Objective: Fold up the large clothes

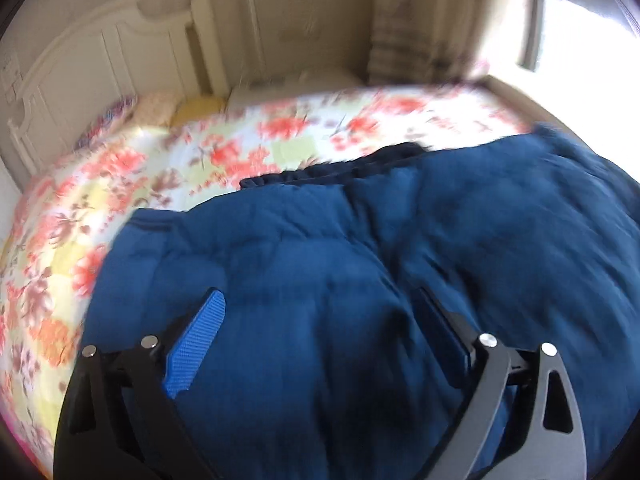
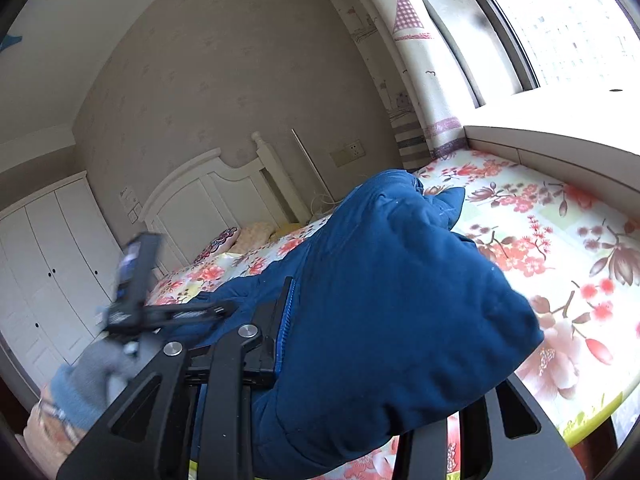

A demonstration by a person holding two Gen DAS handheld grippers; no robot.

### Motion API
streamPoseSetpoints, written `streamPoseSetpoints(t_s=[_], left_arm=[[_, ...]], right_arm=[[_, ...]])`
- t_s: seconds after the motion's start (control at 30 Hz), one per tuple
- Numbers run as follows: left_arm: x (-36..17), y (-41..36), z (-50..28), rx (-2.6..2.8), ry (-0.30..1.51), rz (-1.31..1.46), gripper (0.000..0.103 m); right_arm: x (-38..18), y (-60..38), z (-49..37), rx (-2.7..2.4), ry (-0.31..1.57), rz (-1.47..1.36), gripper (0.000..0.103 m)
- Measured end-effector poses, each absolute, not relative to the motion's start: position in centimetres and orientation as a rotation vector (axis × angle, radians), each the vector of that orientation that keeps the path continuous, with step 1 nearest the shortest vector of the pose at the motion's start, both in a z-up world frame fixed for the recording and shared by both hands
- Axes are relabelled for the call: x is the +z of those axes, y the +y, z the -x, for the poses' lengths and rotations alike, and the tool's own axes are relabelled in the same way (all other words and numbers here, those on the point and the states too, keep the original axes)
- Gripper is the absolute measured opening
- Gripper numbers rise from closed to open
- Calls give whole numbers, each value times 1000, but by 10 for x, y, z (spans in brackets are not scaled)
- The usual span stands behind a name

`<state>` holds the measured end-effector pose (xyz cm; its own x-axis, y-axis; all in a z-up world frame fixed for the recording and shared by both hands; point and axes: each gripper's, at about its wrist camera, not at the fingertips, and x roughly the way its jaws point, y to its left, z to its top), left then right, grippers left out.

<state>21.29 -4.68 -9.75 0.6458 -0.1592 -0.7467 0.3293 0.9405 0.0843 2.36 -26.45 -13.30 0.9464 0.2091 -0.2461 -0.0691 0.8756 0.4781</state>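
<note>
Two tools working | blue padded jacket [image 1: 360, 264] lying on the floral bed [image 1: 168, 160] | left tool [image 1: 320, 332] hovering, fingers spread wide | right tool [image 2: 360, 344] clamping a jacket fold, lifting toward 12 o'clock | advice: keeping the fold taut, carrying it across evenly.

Bare bedspread [image 1: 280, 128] beyond jacket [image 1: 360, 260]

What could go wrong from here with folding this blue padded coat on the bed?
1. The right hand-held gripper has a thick wad of the blue coat between its fingers, bulging over them; the bulky padding might slip out mid-fold.
2. The left hand-held gripper is open above the coat, gripping nothing, so that side could sag unevenly.
3. The coat lies near the edge of the floral bed and could slide off.
</note>
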Motion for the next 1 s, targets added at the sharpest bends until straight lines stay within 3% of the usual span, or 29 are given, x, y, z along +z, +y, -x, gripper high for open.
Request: streamPoseSetpoints(t_s=[0.23, 0.33, 0.47, 0.57, 0.67, 0.73, 1.0], left_arm=[[-134, -25, -93, -435, 748, -279, 95], [-130, 29, -82, -493, 814, -115, 95], [-99, 123, -72, -373, 720, 82, 95], [-74, 202, -62, -187, 603, 194, 95], [-63, 263, -49, -49, 543, 301, 95], [-60, 278, -41, -21, 524, 322, 95], [-26, 220, -76, -178, 486, 176, 99]], right_arm=[[-83, -204, -28, 181, 224, -265, 37], [-49, -147, -33, 236, 150, -90, 37], [-27, -33, -51, 301, 128, 260, 37], [-59, 64, -59, 358, 191, 580, 37], [-141, 144, -64, 423, 319, 972, 38], [-191, 172, -55, 339, 242, 1151, 44], [-200, 171, -46, 323, 214, 1153, 46]])
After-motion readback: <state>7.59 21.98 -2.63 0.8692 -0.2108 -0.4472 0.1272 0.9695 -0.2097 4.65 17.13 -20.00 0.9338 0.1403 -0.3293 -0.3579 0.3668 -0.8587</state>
